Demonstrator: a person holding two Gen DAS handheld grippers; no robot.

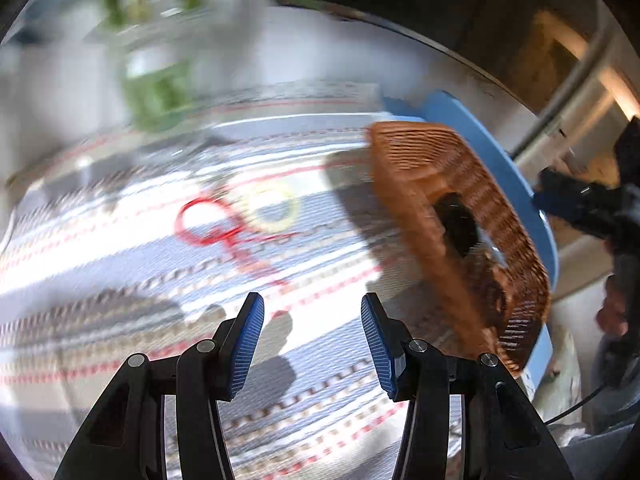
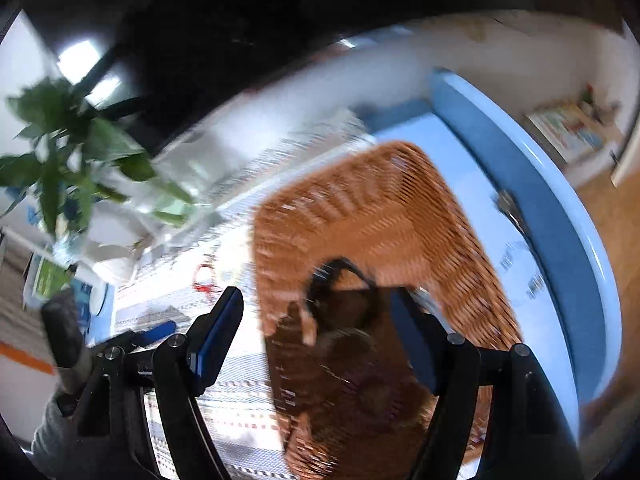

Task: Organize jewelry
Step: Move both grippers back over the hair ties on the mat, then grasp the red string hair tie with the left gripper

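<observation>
Both views are blurred by motion. A brown wicker basket stands on a striped cloth, with a dark item inside it. A red ring bracelet and a pale yellow ring lie on the cloth, left of the basket. My left gripper is open and empty, above the cloth and short of the rings. My right gripper is open and empty, over the basket, above a dark looped item. The red bracelet shows left of the basket.
A blue tray lies under and behind the basket; its rim shows at right. A glass vase with green plant stands at the back left and also shows in the right wrist view. The right gripper shows at right.
</observation>
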